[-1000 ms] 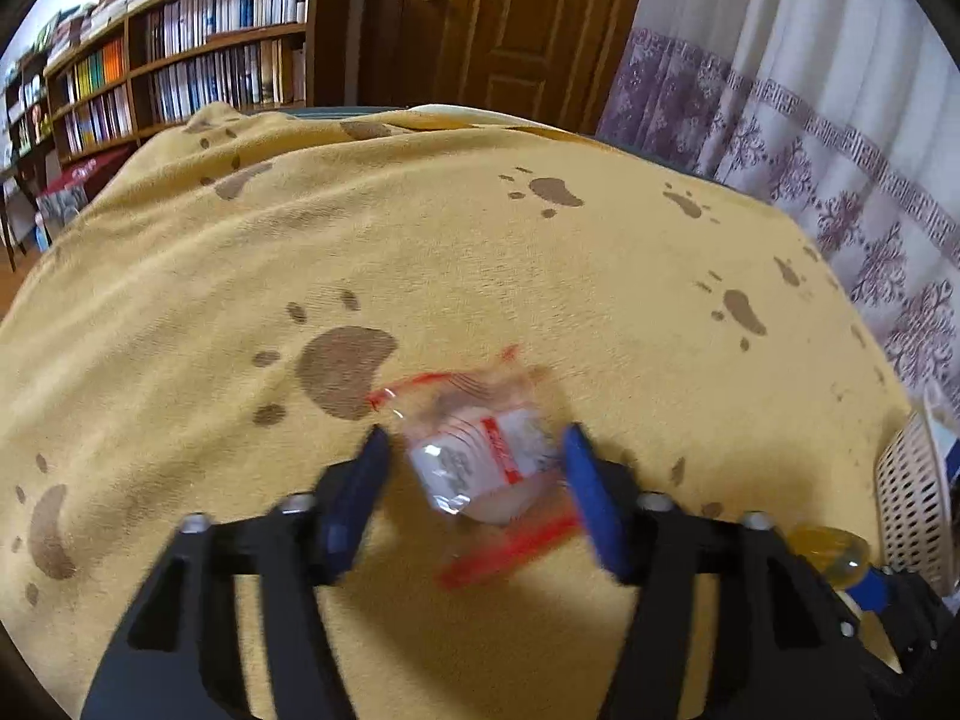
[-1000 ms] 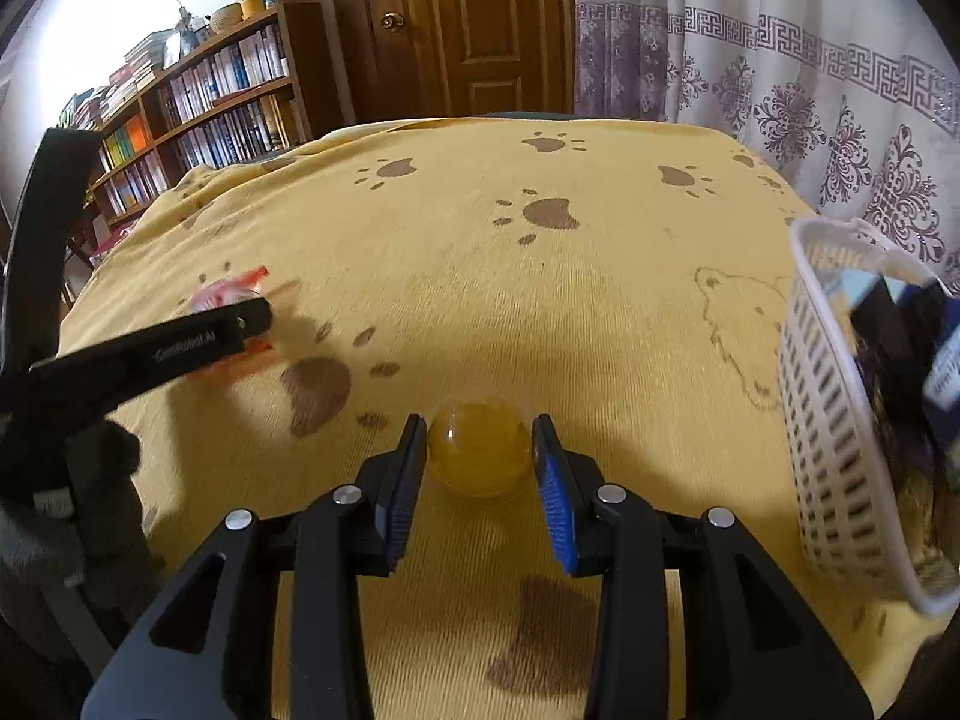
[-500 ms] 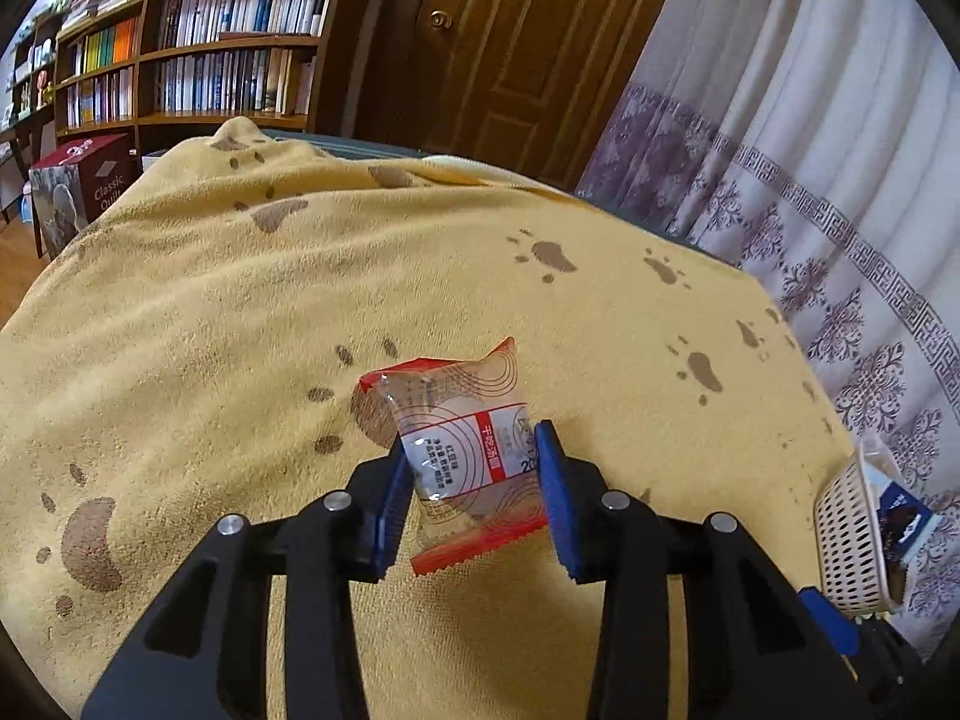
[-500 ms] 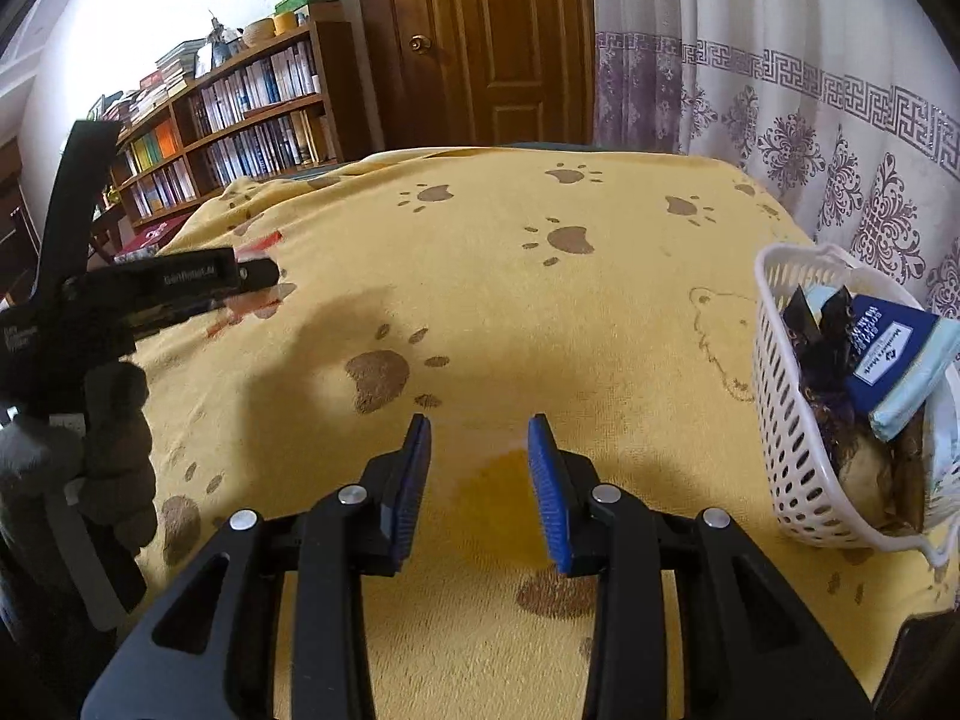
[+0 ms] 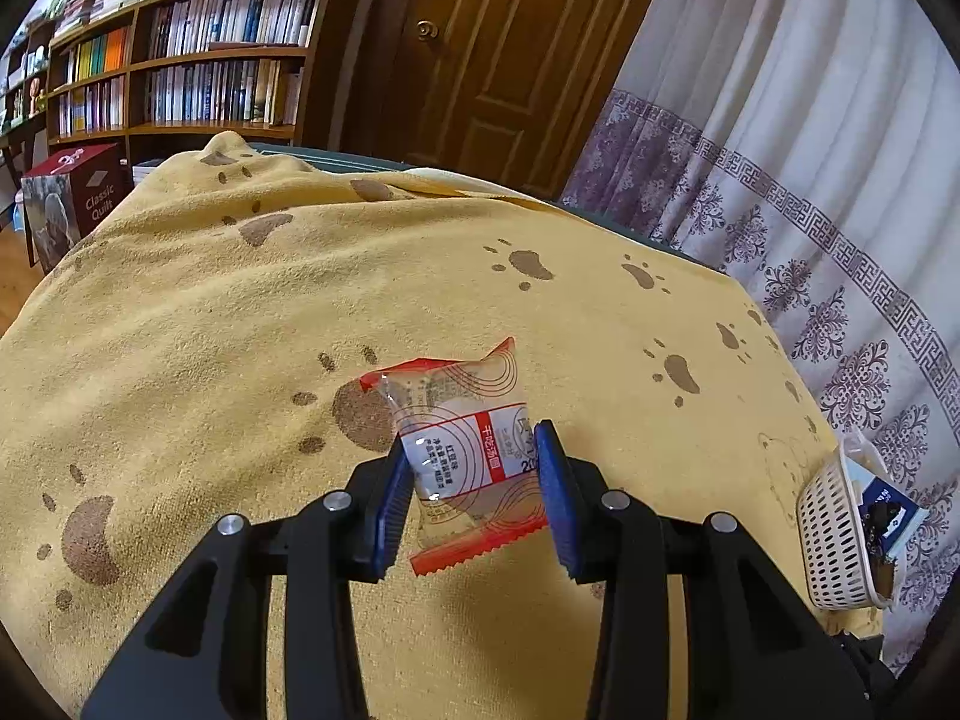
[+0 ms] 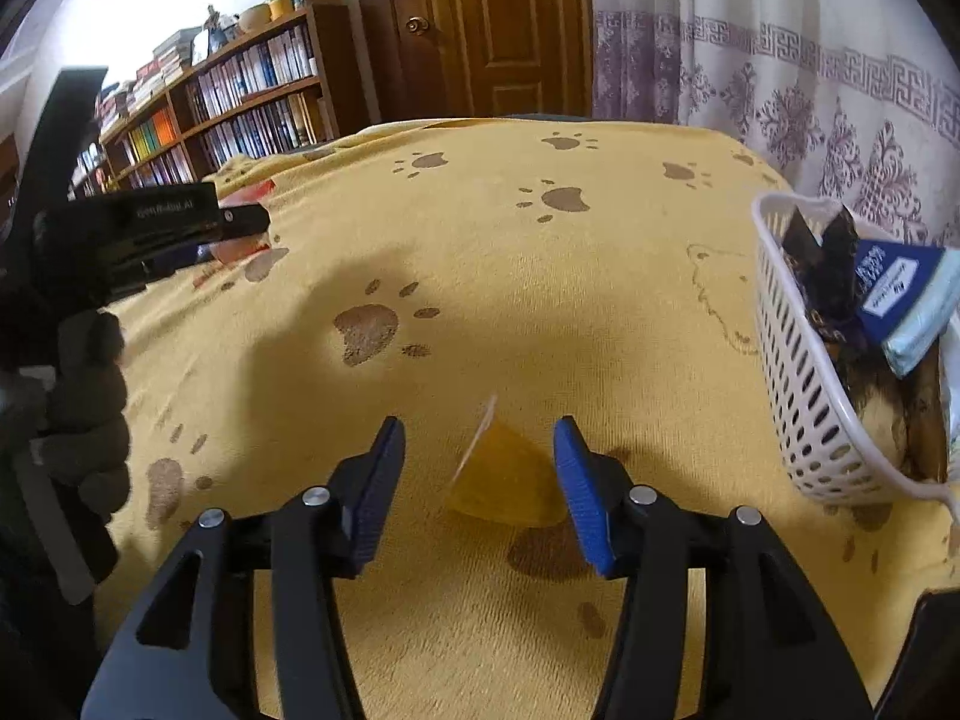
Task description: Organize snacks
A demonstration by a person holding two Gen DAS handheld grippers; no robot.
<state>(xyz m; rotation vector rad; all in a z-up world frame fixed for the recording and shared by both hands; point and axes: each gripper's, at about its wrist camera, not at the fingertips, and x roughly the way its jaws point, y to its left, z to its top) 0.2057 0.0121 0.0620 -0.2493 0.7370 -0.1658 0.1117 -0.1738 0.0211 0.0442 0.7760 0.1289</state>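
Observation:
My left gripper (image 5: 471, 456) is shut on a clear snack packet with red edges (image 5: 462, 450) and holds it above the yellow paw-print blanket (image 5: 240, 330). My right gripper (image 6: 477, 468) is open. An orange jelly cup (image 6: 504, 480) lies tilted on the blanket between its fingers, apart from the left pad; I cannot tell whether it touches the right one. The white slotted basket (image 6: 804, 396) stands to the right with dark and blue packets in it, and also shows in the left wrist view (image 5: 831, 534). The left gripper and its packet show at the left of the right wrist view (image 6: 240, 222).
The blanket covers a raised surface. A bookshelf (image 5: 180, 78) and a wooden door (image 5: 498, 60) stand behind it, a patterned curtain (image 5: 810, 180) to the right. A red quilt box (image 5: 72, 204) sits at the far left edge.
My left gripper closed on the packet and lifted it off the blanket. My right gripper lost its grip on the jelly cup and opened wider; the cup now lies tilted between the fingers.

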